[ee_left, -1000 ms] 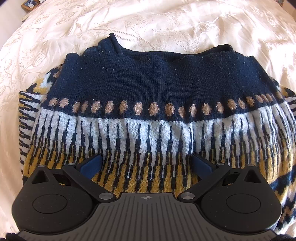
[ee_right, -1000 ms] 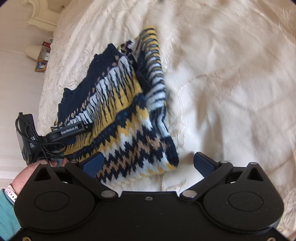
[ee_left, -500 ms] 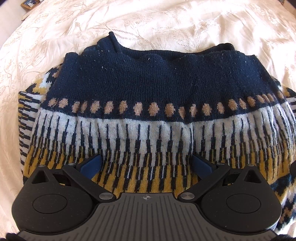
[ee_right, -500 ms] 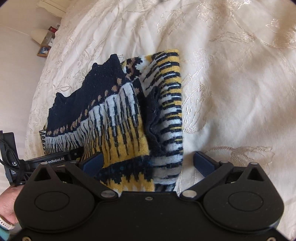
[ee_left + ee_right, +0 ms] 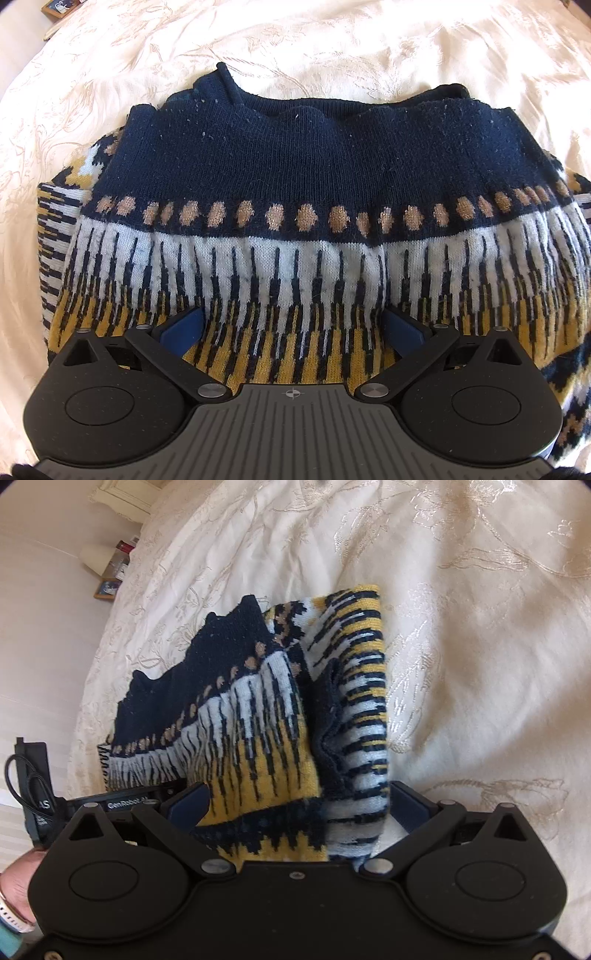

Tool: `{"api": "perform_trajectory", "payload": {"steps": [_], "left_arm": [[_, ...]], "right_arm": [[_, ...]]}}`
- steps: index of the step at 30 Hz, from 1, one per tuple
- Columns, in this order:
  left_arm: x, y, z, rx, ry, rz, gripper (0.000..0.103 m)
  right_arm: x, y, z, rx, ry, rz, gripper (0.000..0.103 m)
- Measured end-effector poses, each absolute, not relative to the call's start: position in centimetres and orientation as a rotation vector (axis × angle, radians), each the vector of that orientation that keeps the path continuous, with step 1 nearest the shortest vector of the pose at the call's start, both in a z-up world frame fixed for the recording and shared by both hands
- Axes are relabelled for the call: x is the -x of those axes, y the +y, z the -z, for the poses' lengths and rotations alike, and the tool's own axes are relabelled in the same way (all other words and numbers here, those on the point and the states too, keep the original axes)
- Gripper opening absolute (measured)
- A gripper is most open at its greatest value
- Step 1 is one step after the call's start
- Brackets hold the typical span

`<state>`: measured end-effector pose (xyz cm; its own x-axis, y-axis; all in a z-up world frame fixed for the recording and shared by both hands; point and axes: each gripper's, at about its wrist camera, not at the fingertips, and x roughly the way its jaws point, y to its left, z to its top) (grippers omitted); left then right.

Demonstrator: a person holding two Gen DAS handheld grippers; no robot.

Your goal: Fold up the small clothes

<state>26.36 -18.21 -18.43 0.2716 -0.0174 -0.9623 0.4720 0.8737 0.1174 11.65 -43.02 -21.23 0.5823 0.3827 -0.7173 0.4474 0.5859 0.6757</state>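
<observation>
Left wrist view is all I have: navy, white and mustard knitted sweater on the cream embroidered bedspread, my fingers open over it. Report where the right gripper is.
Observer: The right gripper sits at the sweater's side edge, jaws open, folded layers between its fingers.
Operator: Say whether that side lies flat.
Observer: No. A striped sleeve is doubled along it, with a navy cuff bunched on top.
Operator: Name anything beyond my frame.
Observer: The left gripper's body shows there, black cable looped beside it, with a hand wearing a pale wristband.
</observation>
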Motion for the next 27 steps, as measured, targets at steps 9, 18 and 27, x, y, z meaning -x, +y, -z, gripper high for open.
{"api": "perform_trajectory", "payload": {"steps": [9, 18, 27], "left_arm": [[-26.3, -18.3, 18.4, -0.429, 1.265, 0.337, 0.103], [-26.6, -17.6, 17.5, -0.411, 1.271, 0.355, 0.103], [-23.5, -11.9, 12.3, -0.334, 1.181, 0.363, 0.1]], "right_arm": [[-11.5, -43.9, 22.7, -1.069, 1.006, 0.002, 0.039], [-11.6, -43.0, 22.9, -1.031, 1.026, 0.032, 0.034], [-12.5, -41.1, 19.4, -0.842, 1.053, 0.084, 0.033]]}}
